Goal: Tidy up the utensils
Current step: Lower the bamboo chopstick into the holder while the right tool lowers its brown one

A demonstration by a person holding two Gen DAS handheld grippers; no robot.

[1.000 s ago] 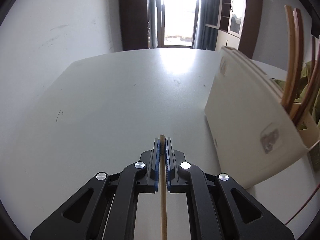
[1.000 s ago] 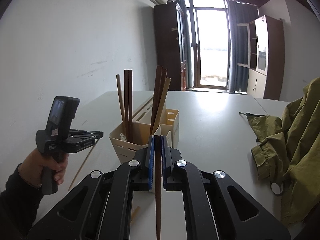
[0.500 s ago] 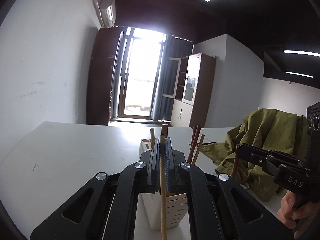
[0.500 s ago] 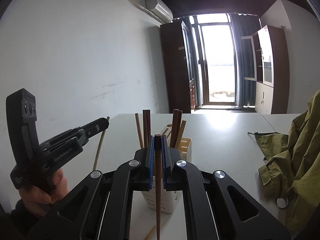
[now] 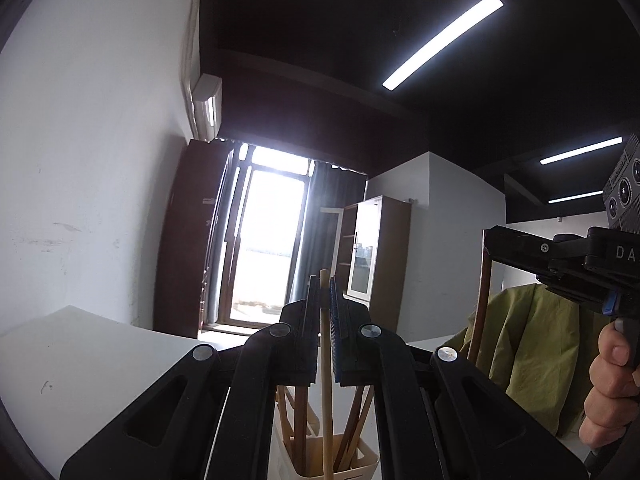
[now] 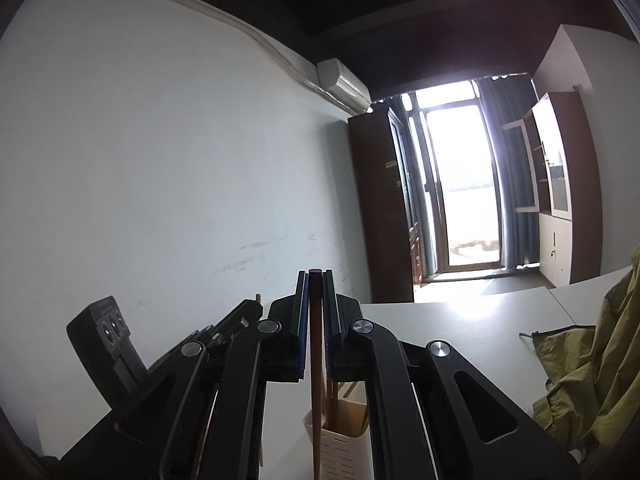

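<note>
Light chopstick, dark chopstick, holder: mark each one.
Light chopstick [image 5: 326,360]: left wrist view, shaft between the closed jaws.
Dark chopstick [image 6: 315,340]: right wrist view, shaft between the closed jaws.
Holder [image 6: 340,446]: right wrist view, slotted front wall.

Two tongs [image 5: 325,280], one holder [image 5: 360,464], one green jacket [image 5: 536,360], one table [image 5: 100,344].

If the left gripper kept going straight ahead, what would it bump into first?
Probably nothing nearby. The left gripper, shut on a pale chopstick, points above the table toward the far glass door. Depth is unclear.
</note>
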